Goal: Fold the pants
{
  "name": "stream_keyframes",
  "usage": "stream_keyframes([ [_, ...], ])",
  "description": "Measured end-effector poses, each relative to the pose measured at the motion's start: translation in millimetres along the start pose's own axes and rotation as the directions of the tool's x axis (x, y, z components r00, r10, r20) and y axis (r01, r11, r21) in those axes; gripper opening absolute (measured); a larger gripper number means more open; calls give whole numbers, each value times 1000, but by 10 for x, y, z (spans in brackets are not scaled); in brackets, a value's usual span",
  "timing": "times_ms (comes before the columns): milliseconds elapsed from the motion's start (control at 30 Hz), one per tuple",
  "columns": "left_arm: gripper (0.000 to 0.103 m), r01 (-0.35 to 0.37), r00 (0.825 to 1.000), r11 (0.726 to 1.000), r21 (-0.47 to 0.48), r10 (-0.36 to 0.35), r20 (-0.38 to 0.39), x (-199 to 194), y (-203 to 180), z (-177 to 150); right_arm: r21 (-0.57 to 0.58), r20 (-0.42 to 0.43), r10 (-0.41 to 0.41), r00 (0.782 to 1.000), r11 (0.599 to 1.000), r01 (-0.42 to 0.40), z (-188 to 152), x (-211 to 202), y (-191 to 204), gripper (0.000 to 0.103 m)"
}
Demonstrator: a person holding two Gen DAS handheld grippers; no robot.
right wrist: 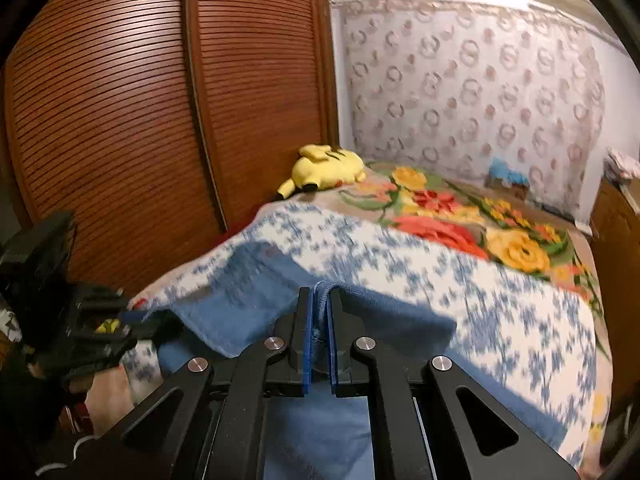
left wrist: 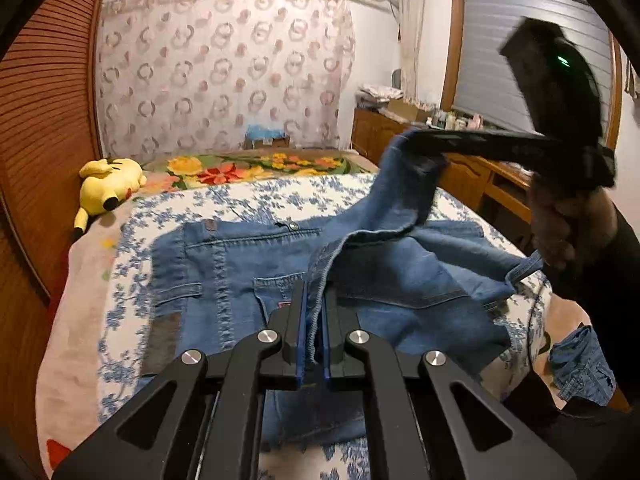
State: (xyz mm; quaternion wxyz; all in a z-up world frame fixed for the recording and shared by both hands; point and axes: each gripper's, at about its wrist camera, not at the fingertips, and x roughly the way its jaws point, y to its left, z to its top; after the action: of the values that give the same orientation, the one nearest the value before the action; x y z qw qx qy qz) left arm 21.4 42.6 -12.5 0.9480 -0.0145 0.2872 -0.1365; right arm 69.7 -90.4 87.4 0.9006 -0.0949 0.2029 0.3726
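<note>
Left black two-finger gripper (left wrist: pixel 313 316) pinches the blue denim pants (left wrist: pixel 240 264) hem; right gripper (right wrist: pixel 320 320) clamps denim too. Waistband patch (left wrist: pixel 209 225) unreadable.

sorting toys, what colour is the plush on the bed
Yellow plush, with black-tipped ears; clearest in the left wrist view.
</note>
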Motion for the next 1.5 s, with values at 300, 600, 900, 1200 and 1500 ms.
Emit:
stream_keyframes([
  [300,7,-53,998,997,-53,54,30,-312,295,-82,-60,11,65,998,996,-64,323,457,191,5],
  [600,7,-92,996,991,-96,91,-20,-278,519,-340,-66,6,101,995,993,-100,437,1028,350,5],
  [900,7,-113,990,986,-124,102,-94,-86,644,-552,-102,-56,78,995,991,-83,327,1559,494,5],
  [1200,23,-217,972,970,-114,204,-112,-54,719,-610,-71,-66,89,994,993,-94,372,1703,542,5],
  [1500,24,-231,968,966,-118,216,-131,-17,765,-639,-46,-42,64,997,997,-66,325,1600,505,36],
])
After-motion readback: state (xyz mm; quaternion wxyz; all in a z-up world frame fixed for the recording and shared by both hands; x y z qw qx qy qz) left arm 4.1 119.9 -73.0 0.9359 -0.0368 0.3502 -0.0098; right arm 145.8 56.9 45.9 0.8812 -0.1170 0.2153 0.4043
